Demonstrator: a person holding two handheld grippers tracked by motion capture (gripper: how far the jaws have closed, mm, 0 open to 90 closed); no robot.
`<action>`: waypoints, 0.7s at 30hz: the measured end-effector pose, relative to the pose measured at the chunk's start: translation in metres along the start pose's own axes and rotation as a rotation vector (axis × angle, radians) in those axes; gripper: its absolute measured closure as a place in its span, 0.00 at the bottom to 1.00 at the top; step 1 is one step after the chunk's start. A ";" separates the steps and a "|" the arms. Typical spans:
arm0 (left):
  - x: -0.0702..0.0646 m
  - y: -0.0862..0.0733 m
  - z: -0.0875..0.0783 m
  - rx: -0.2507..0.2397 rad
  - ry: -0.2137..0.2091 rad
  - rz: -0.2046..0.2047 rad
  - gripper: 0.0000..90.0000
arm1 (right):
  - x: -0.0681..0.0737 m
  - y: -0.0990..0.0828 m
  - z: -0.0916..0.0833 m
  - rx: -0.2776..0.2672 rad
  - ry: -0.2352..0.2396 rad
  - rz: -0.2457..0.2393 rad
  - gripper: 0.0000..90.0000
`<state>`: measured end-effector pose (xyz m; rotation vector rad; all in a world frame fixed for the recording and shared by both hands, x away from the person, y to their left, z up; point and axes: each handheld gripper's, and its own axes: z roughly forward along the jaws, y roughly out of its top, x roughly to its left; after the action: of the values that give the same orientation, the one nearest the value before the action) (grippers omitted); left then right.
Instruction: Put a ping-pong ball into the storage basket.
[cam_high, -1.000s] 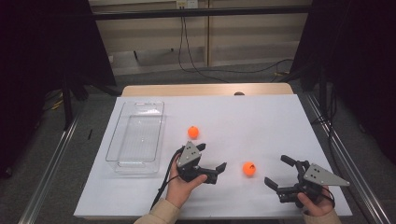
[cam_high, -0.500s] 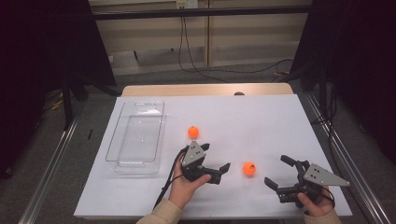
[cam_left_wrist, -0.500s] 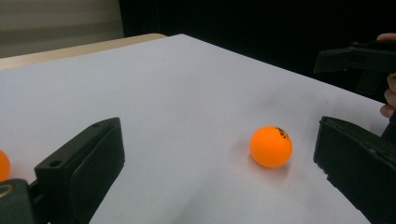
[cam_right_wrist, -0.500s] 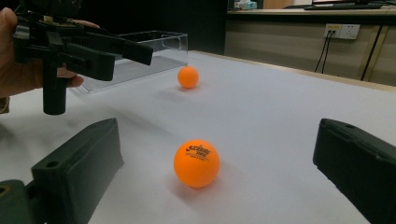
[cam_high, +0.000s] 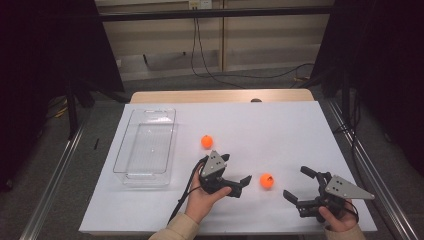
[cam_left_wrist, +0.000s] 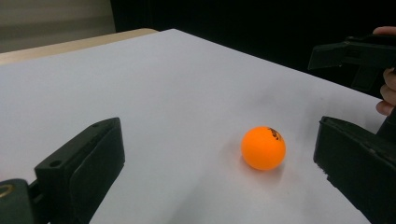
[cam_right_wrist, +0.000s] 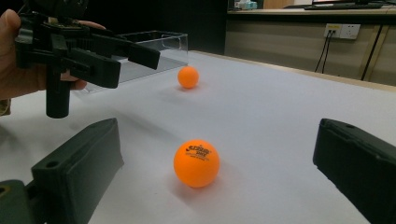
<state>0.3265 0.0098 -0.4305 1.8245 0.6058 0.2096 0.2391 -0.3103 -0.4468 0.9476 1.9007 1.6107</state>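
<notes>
Two orange balls lie on the white table. The near ball (cam_high: 266, 181) rests between my two grippers, and the far ball (cam_high: 207, 141) lies beside the clear tray (cam_high: 145, 147). My left gripper (cam_high: 235, 168) is open, its jaws pointing right at the near ball from a short gap. In the left gripper view the near ball (cam_left_wrist: 263, 148) sits ahead, closer to the right jaw, with nothing held by that gripper (cam_left_wrist: 219, 156). My right gripper (cam_high: 298, 183) is open and faces left toward the same ball (cam_right_wrist: 196, 163), which lies just ahead of its spread jaws (cam_right_wrist: 217, 161).
The clear plastic tray (cam_right_wrist: 156, 49) stands on the table's left part, seemingly with nothing inside. The far ball (cam_right_wrist: 188, 77) lies in front of it, and the left gripper (cam_right_wrist: 88, 53) hangs in a hand nearby. The right gripper (cam_left_wrist: 355, 51) shows beyond the near ball.
My left gripper has shifted slightly right toward the near ball. The right gripper and both balls have stayed put.
</notes>
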 end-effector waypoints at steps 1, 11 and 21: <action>0.000 0.000 0.001 0.004 -0.003 0.002 0.02 | 0.000 0.000 0.000 0.000 0.000 0.002 0.01; -0.004 0.001 0.007 0.015 -0.008 0.005 0.02 | 0.000 0.000 0.000 -0.002 0.000 0.006 0.01; -0.005 0.001 0.012 0.036 -0.009 0.005 0.02 | 0.000 0.000 0.000 -0.004 0.000 0.005 0.01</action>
<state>0.3282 -0.0029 -0.4326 1.8610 0.6018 0.1953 0.2390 -0.3106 -0.4465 0.9518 1.8963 1.6167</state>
